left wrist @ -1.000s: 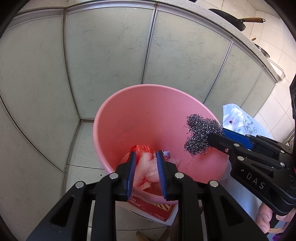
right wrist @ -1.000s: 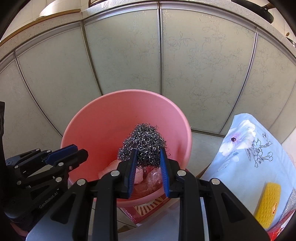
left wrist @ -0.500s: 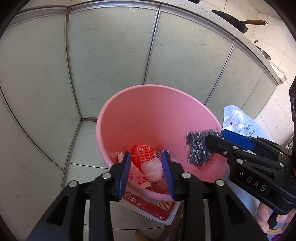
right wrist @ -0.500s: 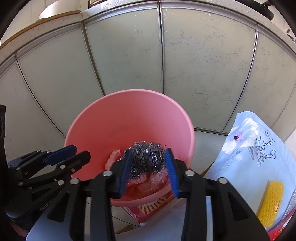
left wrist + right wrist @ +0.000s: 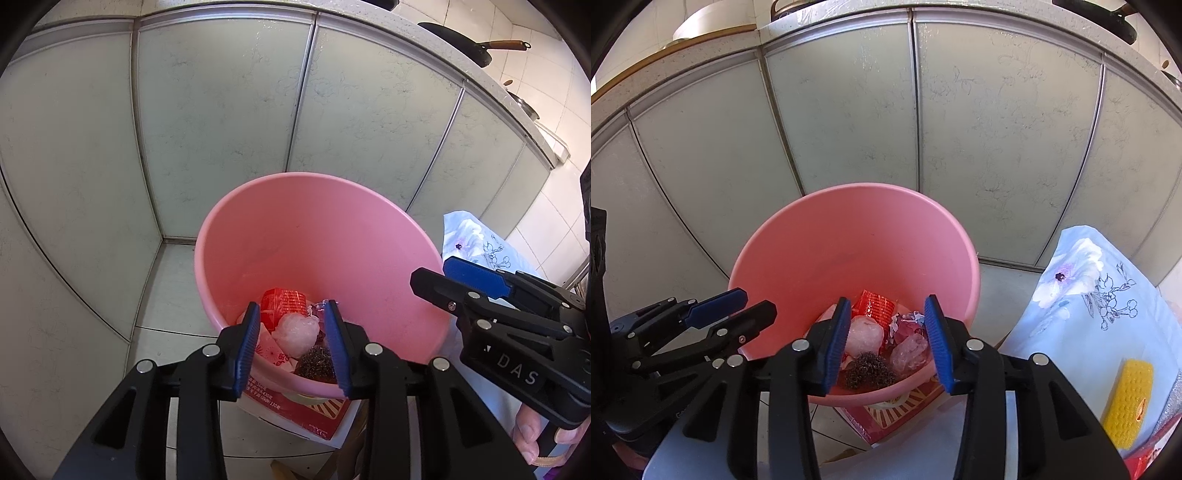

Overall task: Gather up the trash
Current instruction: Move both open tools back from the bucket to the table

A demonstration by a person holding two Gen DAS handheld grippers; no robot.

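A pink bucket [image 5: 295, 221] [image 5: 820, 258] stands on the floor against pale cabinet doors. In it lie a steel wool ball [image 5: 316, 363] [image 5: 870, 374], a white crumpled plastic wad [image 5: 297, 332] [image 5: 862, 338], a red wrapper [image 5: 282, 301] [image 5: 875, 302] and a clear pink bag [image 5: 908, 349]. My left gripper [image 5: 293, 345] is open and empty above the bucket's near rim. My right gripper [image 5: 890, 341] is open and empty over the bucket; it shows at the right of the left wrist view [image 5: 458, 280].
A red and white carton [image 5: 295, 410] [image 5: 897, 410] lies under the bucket. A floral blue cloth [image 5: 1089, 317] covers a surface at the right, with a yellow sponge [image 5: 1126, 402] on it. A black pan [image 5: 465, 44] sits on the counter above.
My left gripper opened and let the plastic wad fall into the bucket. My right gripper opened and the steel wool dropped to the bottom. Both grippers have drawn back a little.
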